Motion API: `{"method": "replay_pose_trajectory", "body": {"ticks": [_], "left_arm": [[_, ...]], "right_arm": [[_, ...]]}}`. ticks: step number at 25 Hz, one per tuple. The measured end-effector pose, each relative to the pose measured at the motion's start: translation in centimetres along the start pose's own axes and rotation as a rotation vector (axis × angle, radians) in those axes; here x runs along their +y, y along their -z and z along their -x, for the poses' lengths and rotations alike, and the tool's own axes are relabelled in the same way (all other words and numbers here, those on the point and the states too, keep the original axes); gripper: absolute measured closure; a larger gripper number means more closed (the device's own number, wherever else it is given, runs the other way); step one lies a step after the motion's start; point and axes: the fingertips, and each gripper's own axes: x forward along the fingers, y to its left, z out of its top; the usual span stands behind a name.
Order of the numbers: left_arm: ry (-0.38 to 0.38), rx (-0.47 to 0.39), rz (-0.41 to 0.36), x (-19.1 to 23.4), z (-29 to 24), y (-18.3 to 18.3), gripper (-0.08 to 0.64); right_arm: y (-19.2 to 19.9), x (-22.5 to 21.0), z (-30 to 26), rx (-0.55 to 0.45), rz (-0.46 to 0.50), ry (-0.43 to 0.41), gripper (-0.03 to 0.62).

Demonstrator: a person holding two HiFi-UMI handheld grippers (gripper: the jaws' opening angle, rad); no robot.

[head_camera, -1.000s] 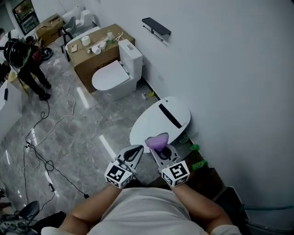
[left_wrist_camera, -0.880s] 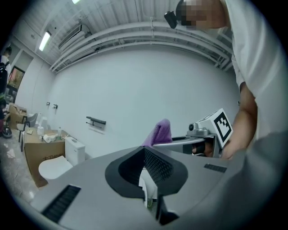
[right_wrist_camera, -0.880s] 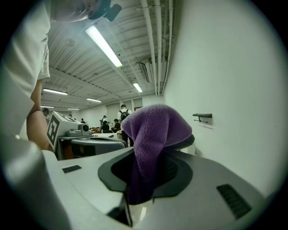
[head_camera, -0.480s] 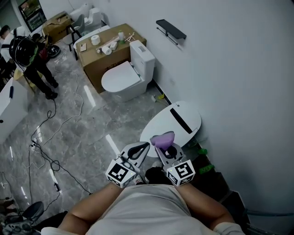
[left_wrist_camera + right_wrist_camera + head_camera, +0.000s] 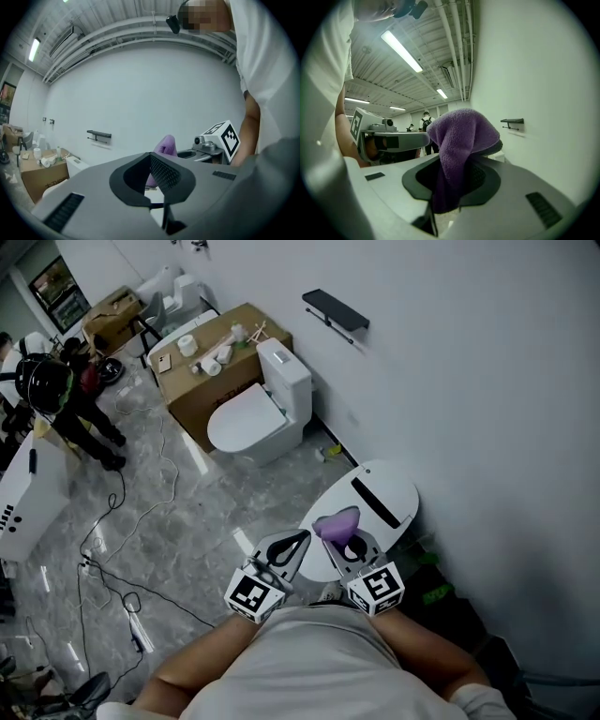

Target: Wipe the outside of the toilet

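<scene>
Right gripper (image 5: 343,538): clamped on purple cloth (image 5: 336,522), cloth bunched above the jaw tips and hanging down between them. Left gripper (image 5: 292,542): jaws together, nothing held. Both close to the torso, side by side, over the near end of white toilet (image 5: 398,488), itself set against the wall. Cloth over the lid; contact not clear. Second toilet (image 5: 246,418) farther along the same wall, next to cardboard box (image 5: 202,395). Black shelf (image 5: 335,307) on the wall above.

Test lab w/ toilets (image 5: 246,418), cardboard box (image 5: 192,401)
</scene>
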Motion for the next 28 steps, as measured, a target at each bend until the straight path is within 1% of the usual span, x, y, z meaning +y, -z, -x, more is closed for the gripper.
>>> {"method": "replay_pose_trajectory", "body": {"ticks": [2, 5, 9, 12, 16, 19, 23, 26, 28], "left_arm": [[0.027, -0.004, -0.027, 0.4, -1.2, -0.3, 0.554], [0.070, 0.008, 0.001, 1.5, -2.7, -0.9, 0.554], [0.178, 0.004, 0.000, 3.8, -3.6, -1.0, 0.554], [0.282, 0.005, -0.014, 5.6, -3.2, -1.6, 0.554], [0.457, 0.012, -0.028, 7.8, -1.7, -1.9, 0.554], [0.542, 0.027, -0.037, 9.8, -0.6, -2.1, 0.554], [0.653, 0.024, -0.028, 10.0, 1.5, -2.3, 0.554], [0.693, 0.033, 0.013, 10.1, 2.6, -2.4, 0.554], [0.710, 0.029, 0.026, 10.0, 2.9, -2.5, 0.554]], "right_arm": [[-0.4, -1.2, -0.3, -0.010, 0.001, 0.029, 0.497], [-1.1, -2.6, -0.7, -0.025, 0.001, 0.089, 0.497], [-2.2, -2.9, -2.0, -0.053, -0.009, 0.209, 0.497], [-2.6, -2.0, -3.9, -0.076, -0.018, 0.309, 0.497], [-2.7, -0.9, -5.6, -0.125, -0.101, 0.494, 0.497], [-3.1, 0.8, -6.7, -0.153, -0.136, 0.608, 0.497], [-3.4, 3.4, -7.2, -0.173, -0.164, 0.709, 0.497], [-3.8, 5.4, -7.2, -0.181, -0.173, 0.756, 0.498], [-4.0, 6.1, -7.0, -0.186, -0.173, 0.781, 0.499]]}}
